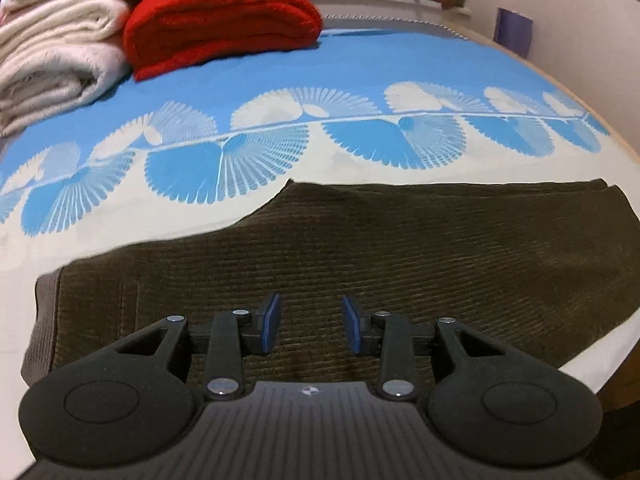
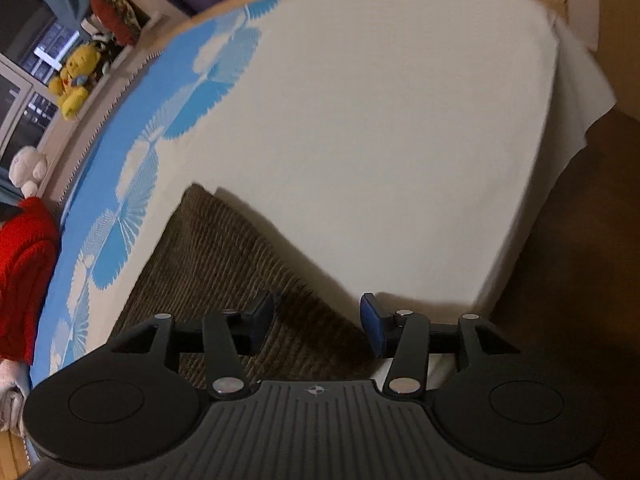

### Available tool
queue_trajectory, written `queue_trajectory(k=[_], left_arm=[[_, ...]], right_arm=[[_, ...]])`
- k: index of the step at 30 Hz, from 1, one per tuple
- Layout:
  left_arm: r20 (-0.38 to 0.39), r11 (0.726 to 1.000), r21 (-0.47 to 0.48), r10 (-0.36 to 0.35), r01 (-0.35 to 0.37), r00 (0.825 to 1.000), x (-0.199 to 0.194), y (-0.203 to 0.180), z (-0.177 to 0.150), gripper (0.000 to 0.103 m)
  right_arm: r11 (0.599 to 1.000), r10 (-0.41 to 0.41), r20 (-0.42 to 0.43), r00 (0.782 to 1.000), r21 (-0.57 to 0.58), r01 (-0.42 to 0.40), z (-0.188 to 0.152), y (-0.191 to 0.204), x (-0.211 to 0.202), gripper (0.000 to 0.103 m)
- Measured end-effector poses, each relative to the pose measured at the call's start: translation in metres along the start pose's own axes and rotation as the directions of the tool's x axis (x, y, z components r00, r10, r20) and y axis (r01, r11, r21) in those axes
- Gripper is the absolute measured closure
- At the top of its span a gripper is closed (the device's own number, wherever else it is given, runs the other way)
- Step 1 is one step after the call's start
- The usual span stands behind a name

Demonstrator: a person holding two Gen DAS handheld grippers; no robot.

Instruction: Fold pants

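Dark brown corduroy pants [image 1: 360, 248] lie flat across the near part of the bed, with a grey waistband at the left end. My left gripper [image 1: 311, 320] hovers over the pants near their front edge, jaws open and empty. In the right wrist view the pants [image 2: 216, 256] show as a folded end with a corner pointing away. My right gripper [image 2: 318, 320] is open and empty, straddling the pants' right edge, its left finger over the fabric and its right finger over the white sheet.
The bed sheet [image 1: 280, 64] is blue at the back with white fan patterns and white at the front [image 2: 380, 120]. A folded red blanket [image 1: 224, 20] and a cream blanket [image 1: 52, 56] lie at the back left. Plush toys [image 2: 72, 80] sit on the window sill.
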State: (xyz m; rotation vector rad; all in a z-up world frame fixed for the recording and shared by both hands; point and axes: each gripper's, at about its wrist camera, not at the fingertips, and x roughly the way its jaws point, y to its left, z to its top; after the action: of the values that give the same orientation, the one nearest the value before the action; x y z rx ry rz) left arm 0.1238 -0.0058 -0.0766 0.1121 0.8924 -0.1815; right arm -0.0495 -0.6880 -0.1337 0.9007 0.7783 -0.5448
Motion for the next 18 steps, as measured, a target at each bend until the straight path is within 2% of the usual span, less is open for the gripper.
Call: queue_trajectory(k=[3, 5, 7, 10, 14, 16, 18], left_arm=[[-0.016, 1.0, -0.023, 0.01, -0.01, 1.0, 0.007, 0.009, 0.0, 0.065], [-0.016, 0.999, -0.032, 0.012, -0.012, 1.0, 0.007, 0.014, -0.001, 0.065], [-0.017, 0.999, -0.039, 0.011, -0.011, 1.0, 0.005, 0.018, -0.001, 0.065], [-0.011, 0.999, -0.05, 0.011, -0.012, 1.0, 0.002, 0.022, -0.001, 0.065], [0.008, 0.996, -0.086, 0.002, -0.001, 1.0, -0.003, 0.029, 0.002, 0.065], [0.015, 0.994, -0.107, -0.001, 0.003, 1.0, -0.007, 0.033, 0.002, 0.065], [0.019, 0.991, -0.131, -0.005, 0.007, 1.0, -0.009, 0.039, 0.002, 0.065]], right_arm=[[0.998, -0.012, 0.006, 1.0, -0.065, 0.012, 0.0, 0.014, 0.005, 0.045], [0.995, -0.023, 0.006, 1.0, -0.097, 0.024, -0.002, 0.02, 0.006, 0.044], [0.989, -0.028, -0.003, 1.0, -0.148, 0.028, -0.005, 0.03, 0.01, 0.072], [0.984, -0.001, 0.002, 1.0, -0.176, 0.001, -0.007, 0.038, 0.008, 0.076], [0.98, 0.067, 0.065, 0.996, -0.193, -0.054, -0.009, 0.054, -0.014, 0.078], [0.971, 0.117, 0.116, 0.986, -0.222, -0.089, -0.014, 0.073, -0.034, 0.079], [0.944, 0.184, 0.168, 0.968, -0.306, -0.127, -0.025, 0.106, -0.057, 0.08]])
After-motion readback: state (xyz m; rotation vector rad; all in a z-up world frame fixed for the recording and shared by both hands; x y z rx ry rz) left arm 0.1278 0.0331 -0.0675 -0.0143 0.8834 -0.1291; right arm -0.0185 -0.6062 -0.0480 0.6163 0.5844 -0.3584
